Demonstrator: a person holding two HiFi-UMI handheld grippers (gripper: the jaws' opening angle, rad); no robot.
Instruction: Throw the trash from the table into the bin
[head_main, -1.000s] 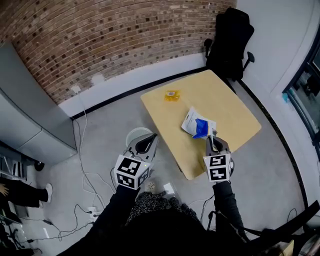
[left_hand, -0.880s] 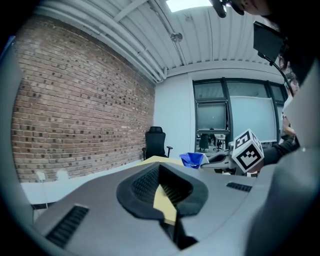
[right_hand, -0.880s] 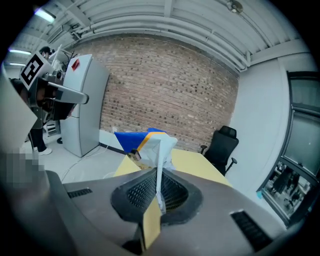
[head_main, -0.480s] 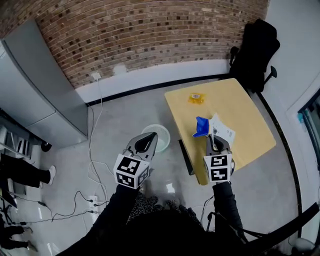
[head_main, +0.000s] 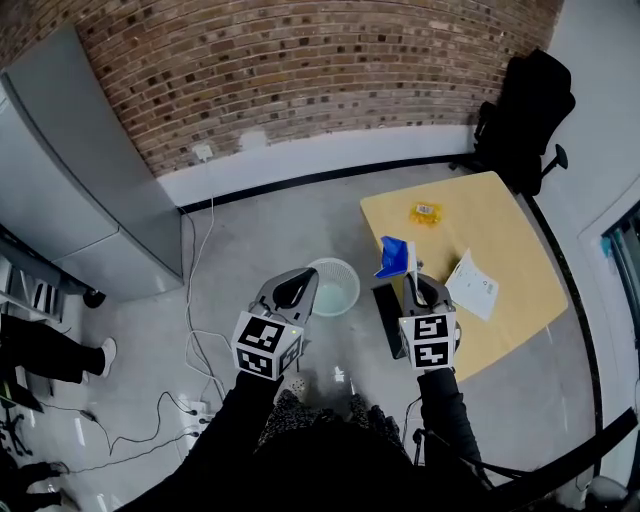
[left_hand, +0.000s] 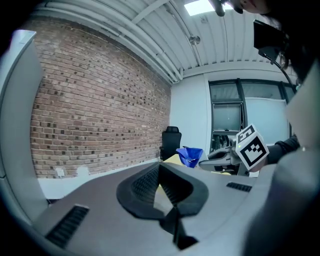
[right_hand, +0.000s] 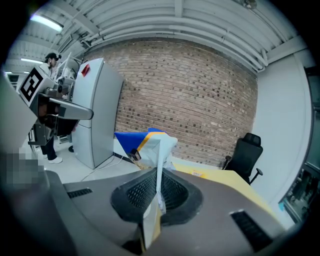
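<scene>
Both grippers have swung left toward the round white mesh bin (head_main: 335, 285). At its seven o'clock the left gripper (head_main: 298, 280) is closed and empty. At three o'clock the right gripper (head_main: 413, 280) pinches the crumpled blue-and-white wrapper (head_main: 397, 257) by a thin edge. Released early, it could flutter onto the floor.

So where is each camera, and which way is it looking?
Head view: on the person's head, looking steeply down at floor, bin and table; sleeves, left gripper and right gripper show.
Left gripper view: on that gripper, facing along its shut, empty fingers toward the wall; right gripper shows.
Right gripper view: on that gripper, facing along its fingers, shut on a wrapper, toward the wall; left gripper shows.
All three share the wrapper and table.
</scene>
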